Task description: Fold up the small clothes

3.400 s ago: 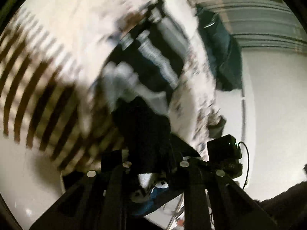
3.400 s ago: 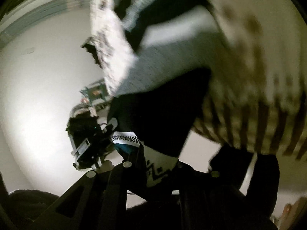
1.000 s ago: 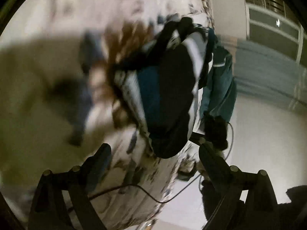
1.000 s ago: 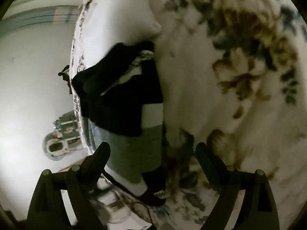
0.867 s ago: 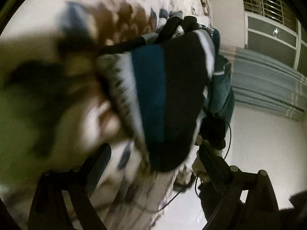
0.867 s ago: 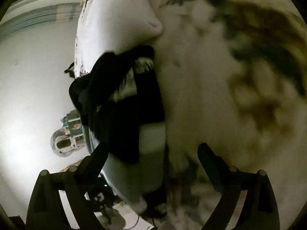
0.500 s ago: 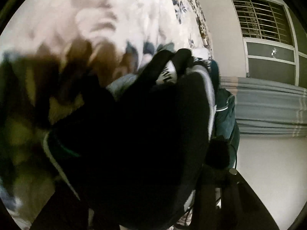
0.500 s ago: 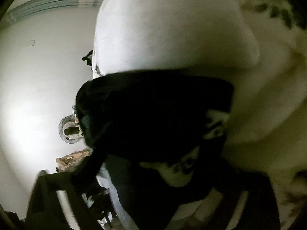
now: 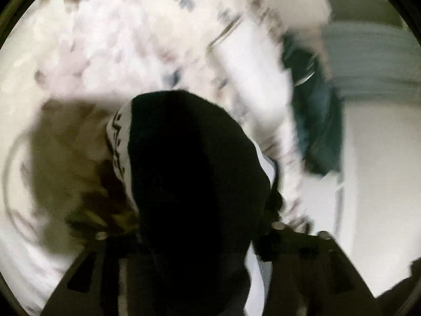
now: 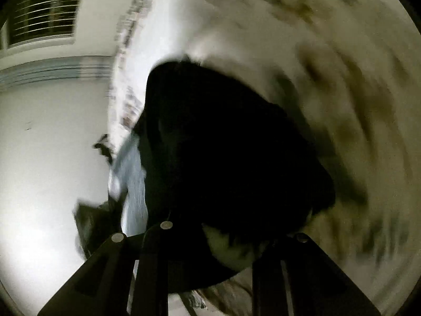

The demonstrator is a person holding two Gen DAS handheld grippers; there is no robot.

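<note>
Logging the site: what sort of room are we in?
Probably a bedroom. The dark garment lies on a floral bedspread, a barred window sits in a plain wall, and teal clothing hangs off the bed's edge.

A bed (image 9: 126, 52) carries everything here, covered by a white spread printed with blurred brown and blue-grey flowers (image 10: 342, 92). A dark garment (image 9: 189, 173) with a white patterned band along its left edge lies bunched directly on that spread; in the right wrist view it shows as a black mound (image 10: 223, 144) against the floral cloth. Beyond the bed's edge, a teal cloth (image 9: 321, 121) hangs beside the mattress side. Both views are motion-blurred, so finer detail cannot be told.
</note>
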